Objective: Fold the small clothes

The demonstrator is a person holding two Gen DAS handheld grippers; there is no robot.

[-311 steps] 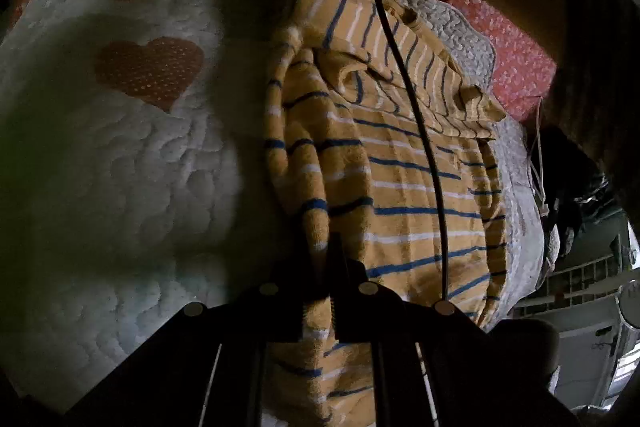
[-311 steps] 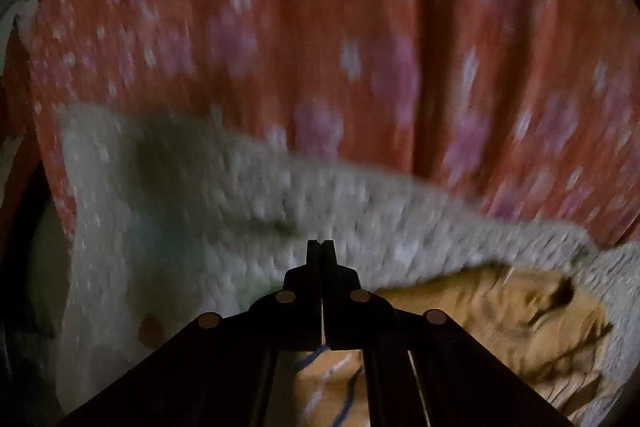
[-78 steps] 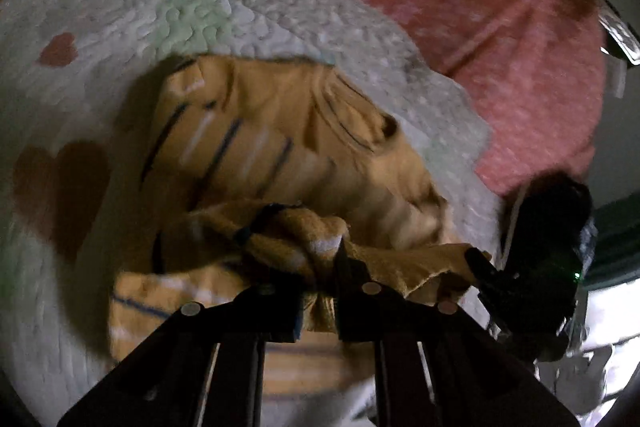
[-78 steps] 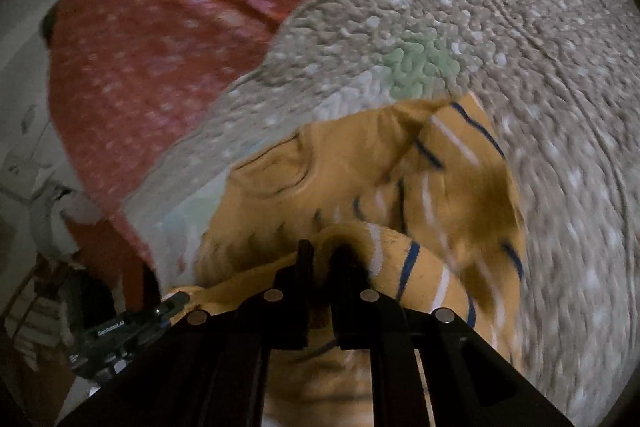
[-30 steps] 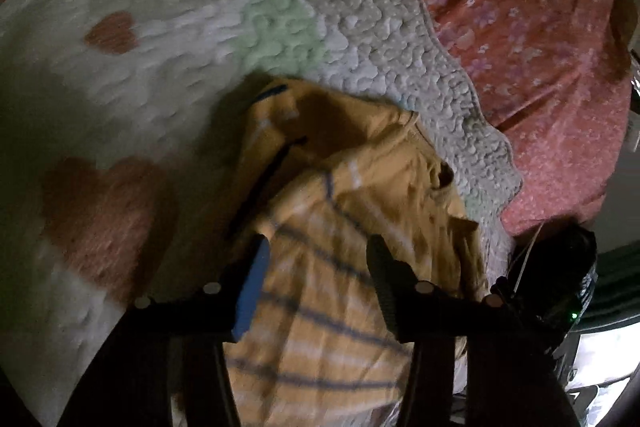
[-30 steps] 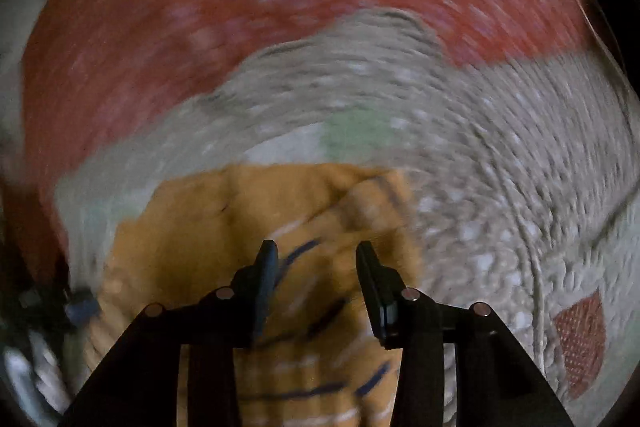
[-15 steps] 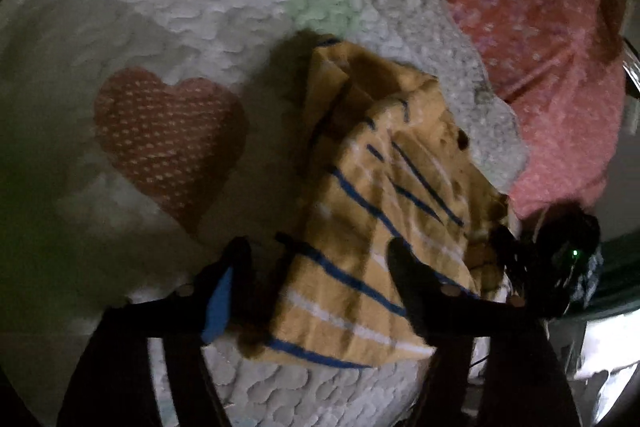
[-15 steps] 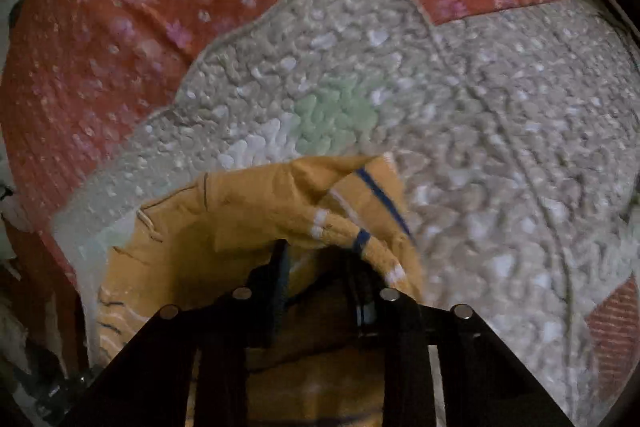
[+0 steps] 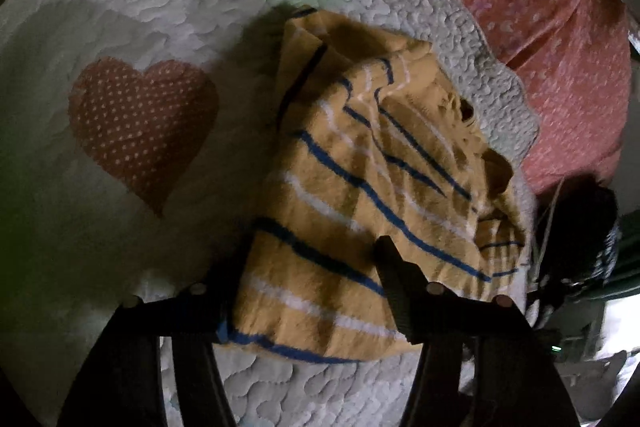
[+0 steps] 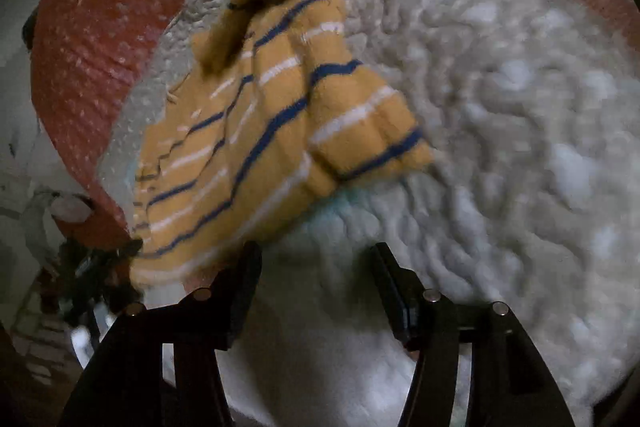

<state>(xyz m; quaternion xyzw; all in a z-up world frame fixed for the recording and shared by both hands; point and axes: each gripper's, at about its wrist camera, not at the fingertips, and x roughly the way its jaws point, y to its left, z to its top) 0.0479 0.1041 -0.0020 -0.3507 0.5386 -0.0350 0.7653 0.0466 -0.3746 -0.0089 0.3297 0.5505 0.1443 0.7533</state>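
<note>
A small yellow garment with blue and white stripes lies folded over on a white quilted mat with heart patches. My left gripper is open, its fingers either side of the garment's near edge, with the cloth lying between them. In the right wrist view the same garment lies ahead and to the left. My right gripper is open and empty over bare mat, just clear of the garment's near edge.
A red flowered bedsheet lies under the mat, beyond its scalloped edge. A dark object with a cable sits at the right edge of the mat. A red heart patch marks the mat to the left.
Both grippers have opened and let go of the garment after folding it over. The right gripper has pulled back and swung right, off the cloth. The left gripper has spread wider.
</note>
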